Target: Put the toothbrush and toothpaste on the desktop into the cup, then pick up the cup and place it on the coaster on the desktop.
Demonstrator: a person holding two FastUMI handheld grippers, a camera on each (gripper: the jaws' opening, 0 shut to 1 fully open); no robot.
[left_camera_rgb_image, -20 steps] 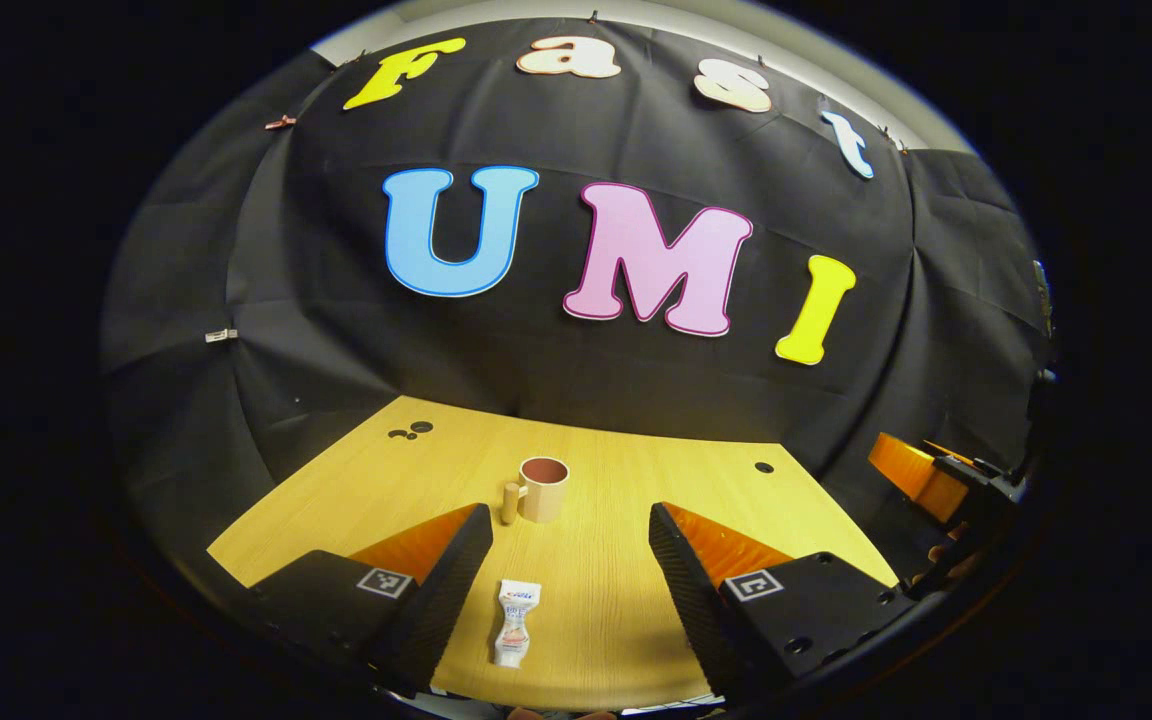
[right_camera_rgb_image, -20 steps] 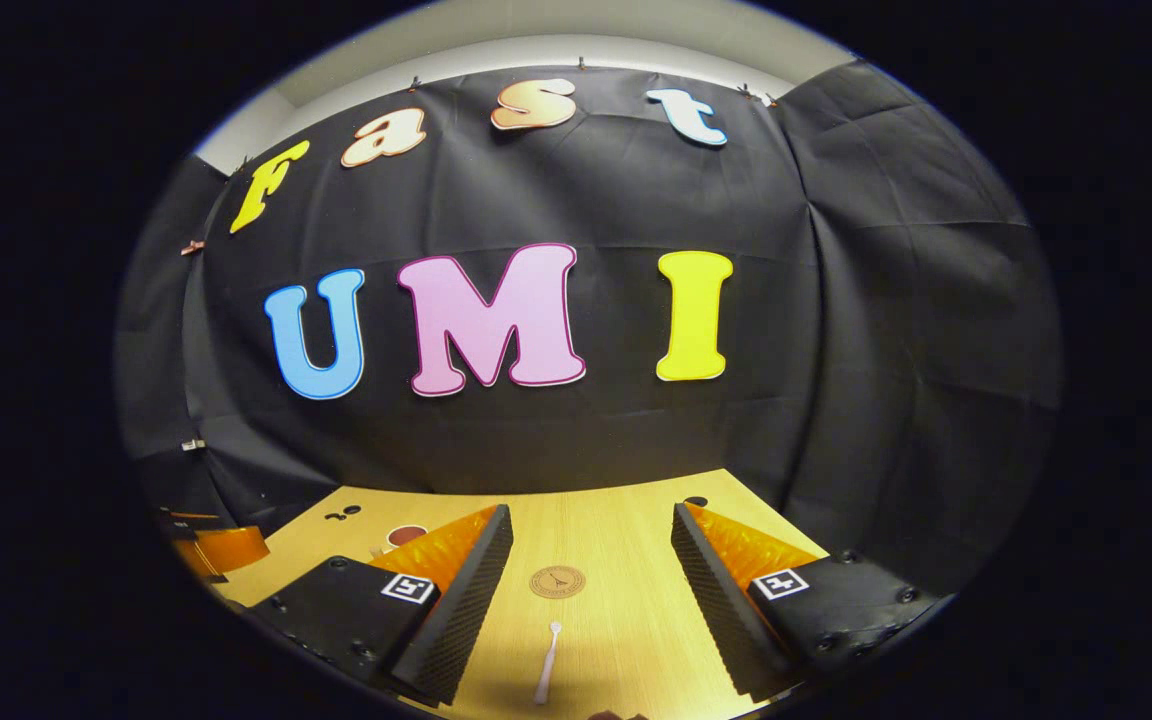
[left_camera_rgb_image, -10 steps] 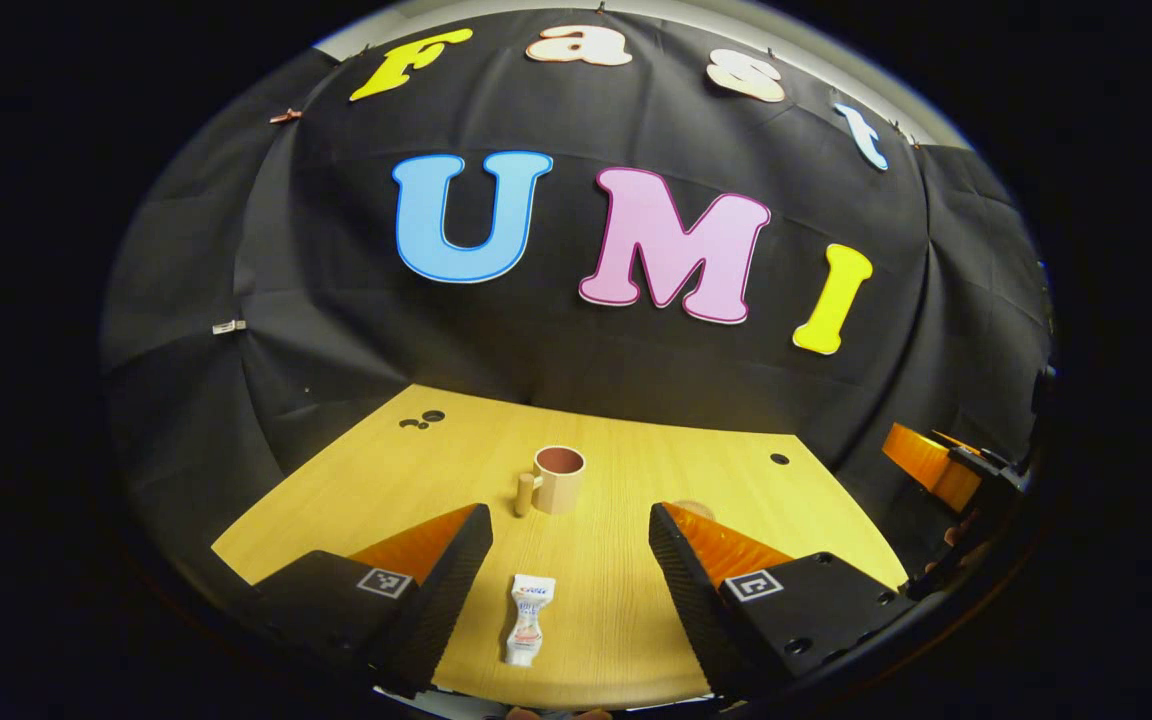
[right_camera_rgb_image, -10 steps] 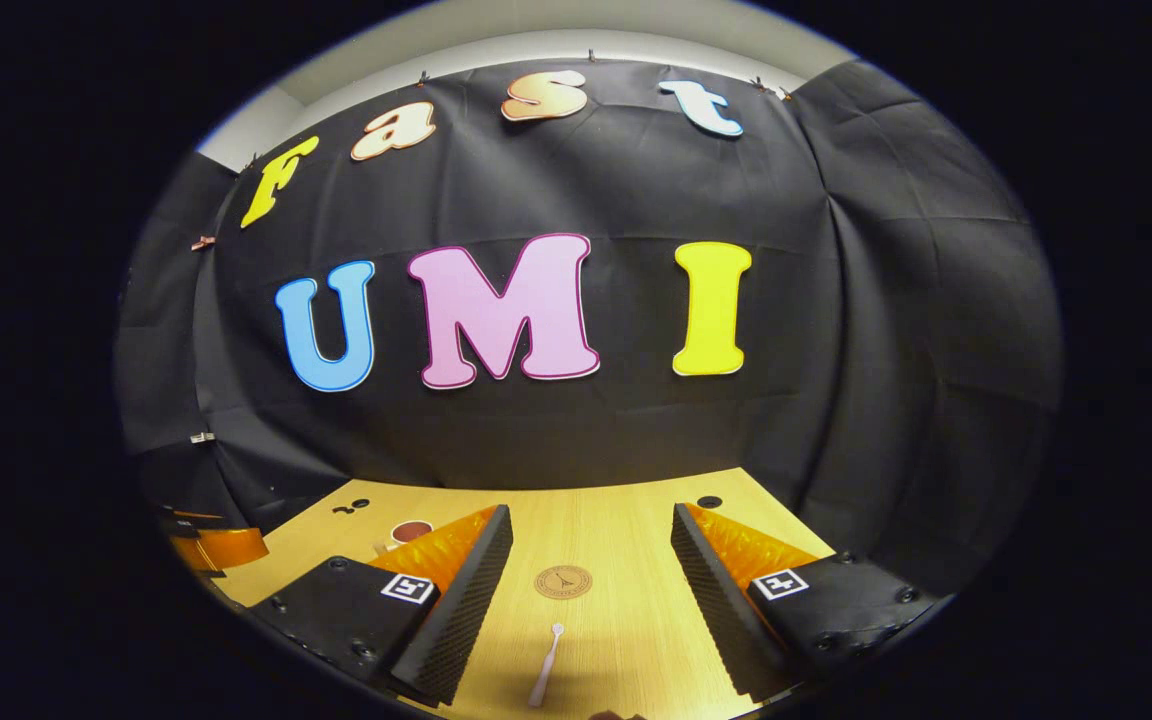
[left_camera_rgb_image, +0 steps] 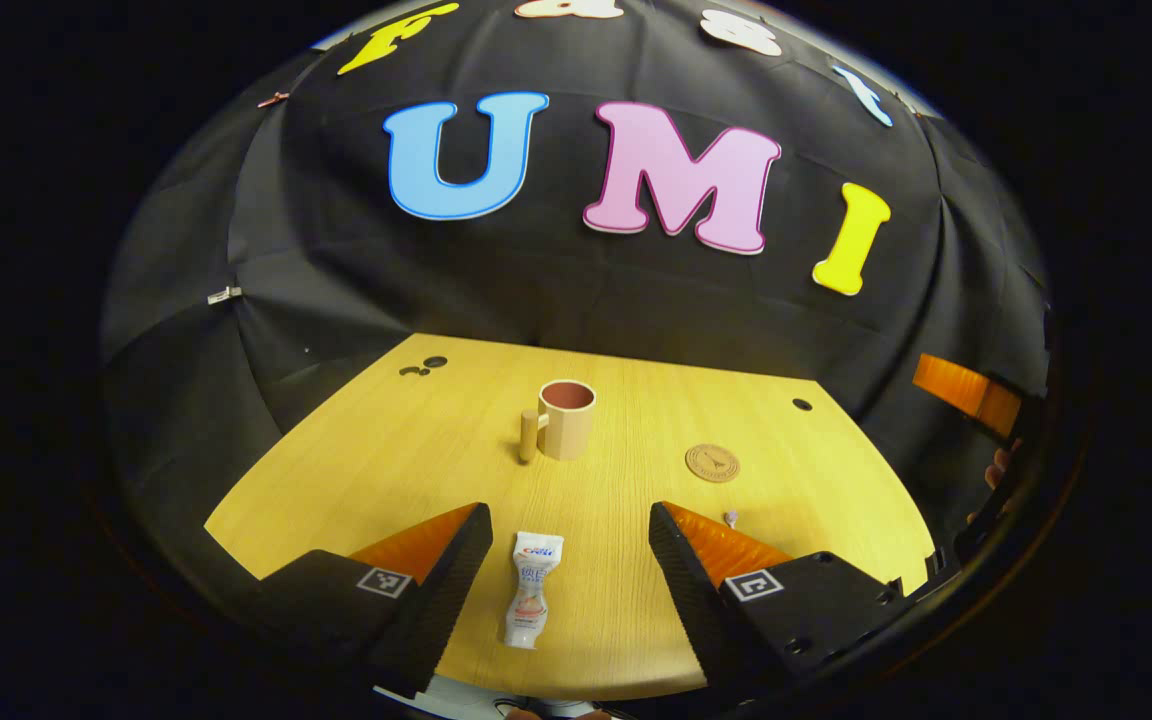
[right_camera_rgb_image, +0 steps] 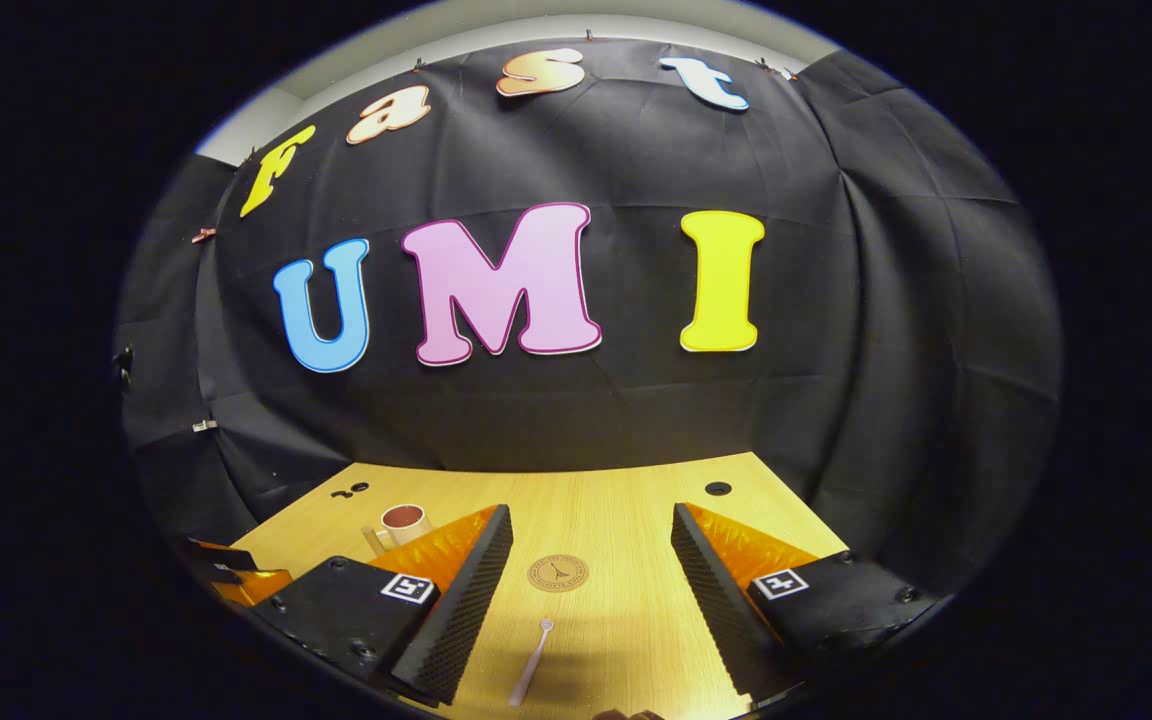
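Black creased cloth wall (left_camera_rgb_image: 556, 290) behind and around, pinned with small clips; pale strip of ceiling above it in the right gripper view.

Yellow wood-grain desktop (left_camera_rgb_image: 416, 450), smooth, with round dark holes near the far edge; front edge cut off at the bottom of both views.

Left gripper (left_camera_rgb_image: 570, 580) low over the near edge, fingers spread wide apart, ridged inner faces, gripping nothing. Right gripper (right_camera_rgb_image: 591, 600) likewise splayed and empty, over the desktop; also glimpsed at the far right of the left gripper view, mostly cut off.

Tan cylindrical cup (left_camera_rgb_image: 566, 418), upright mid-desk, reddish inside, stubby handle on its left; in the right gripper view partly hidden behind the left finger (right_camera_rgb_image: 456, 610).

Round flat brown coaster (left_camera_rgb_image: 712, 462), well right of the cup; emblem too small to make out.

White soft toothpaste tube (left_camera_rgb_image: 533, 603), lying flat between the left gripper's fingers.

Slim white toothbrush (right_camera_rgb_image: 531, 662), lying near the coaster, lower end cut off.
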